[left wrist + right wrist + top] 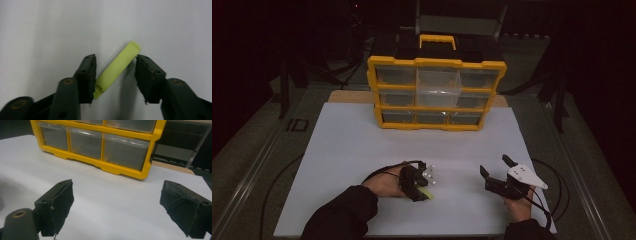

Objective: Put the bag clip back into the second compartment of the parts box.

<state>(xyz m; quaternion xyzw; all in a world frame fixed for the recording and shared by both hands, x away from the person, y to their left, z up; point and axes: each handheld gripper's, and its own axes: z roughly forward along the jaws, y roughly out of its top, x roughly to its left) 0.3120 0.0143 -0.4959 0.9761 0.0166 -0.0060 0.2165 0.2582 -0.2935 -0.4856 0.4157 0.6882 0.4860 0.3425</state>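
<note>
A white table top (pixel 362 150) fills the scene under dim light. At its far edge stands a yellow drawer cabinet (pixel 437 92) with clear plastic drawers; what lies inside them is too dark to make out. Near the front edge, the left gripper (pixel 424 190) points down at a small yellow-green plastic piece (pixel 117 67) lying slantwise on the table. The piece sits between the two black jaws, touching both at its ends; its lower end is partly hidden behind one jaw. The right gripper (pixel 494 172), well apart to the right, hovers with jaws spread wide and nothing between them
</note>
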